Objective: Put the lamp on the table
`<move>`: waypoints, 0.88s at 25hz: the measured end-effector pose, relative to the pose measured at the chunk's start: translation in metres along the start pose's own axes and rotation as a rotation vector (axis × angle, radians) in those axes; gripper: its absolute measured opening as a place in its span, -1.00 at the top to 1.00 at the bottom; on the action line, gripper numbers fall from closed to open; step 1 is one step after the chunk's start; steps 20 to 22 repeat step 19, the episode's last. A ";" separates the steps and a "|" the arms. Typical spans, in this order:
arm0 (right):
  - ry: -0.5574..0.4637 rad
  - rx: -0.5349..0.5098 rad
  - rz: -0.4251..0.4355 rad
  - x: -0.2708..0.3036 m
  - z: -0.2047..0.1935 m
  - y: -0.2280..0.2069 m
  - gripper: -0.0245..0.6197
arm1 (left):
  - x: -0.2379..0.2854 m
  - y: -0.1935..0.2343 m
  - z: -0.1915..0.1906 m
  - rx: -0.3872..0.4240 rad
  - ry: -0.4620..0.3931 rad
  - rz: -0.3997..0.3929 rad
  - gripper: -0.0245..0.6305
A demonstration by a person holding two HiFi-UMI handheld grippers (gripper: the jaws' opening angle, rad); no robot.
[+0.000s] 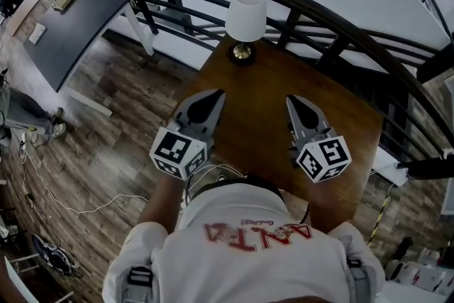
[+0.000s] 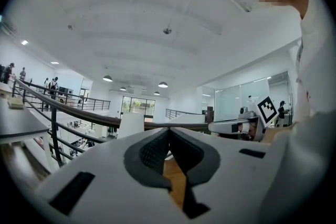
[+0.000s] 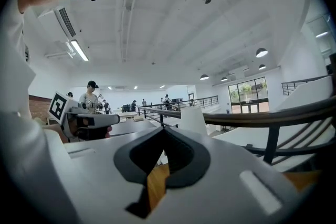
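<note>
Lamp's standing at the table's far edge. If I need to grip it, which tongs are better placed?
Left, by a little. The left tongs and right tongs are both shut and empty, but the left tips sit nearer the lamp.

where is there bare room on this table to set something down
The brown wooden table is bare between the white-shaded brass-based lamp at its far edge and the shut left claw and right claw, and along its right side. Crowded only round the lamp, by the black metal railing.
</note>
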State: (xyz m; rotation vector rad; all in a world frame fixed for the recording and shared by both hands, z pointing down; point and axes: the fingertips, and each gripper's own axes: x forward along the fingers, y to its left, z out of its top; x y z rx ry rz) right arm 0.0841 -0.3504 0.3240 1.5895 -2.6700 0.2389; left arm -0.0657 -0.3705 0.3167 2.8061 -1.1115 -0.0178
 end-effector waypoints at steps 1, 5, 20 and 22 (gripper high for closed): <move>-0.003 -0.002 -0.003 0.000 0.001 0.000 0.92 | -0.001 0.000 0.000 0.000 0.001 -0.002 0.90; -0.012 -0.010 -0.018 0.002 0.007 -0.003 0.92 | -0.003 0.003 0.000 0.002 0.005 -0.005 0.90; -0.007 0.030 -0.017 0.006 -0.003 0.002 0.92 | -0.011 0.009 -0.001 -0.006 0.004 -0.006 0.90; -0.007 0.030 -0.017 0.006 -0.003 0.002 0.92 | -0.011 0.009 -0.001 -0.006 0.004 -0.006 0.90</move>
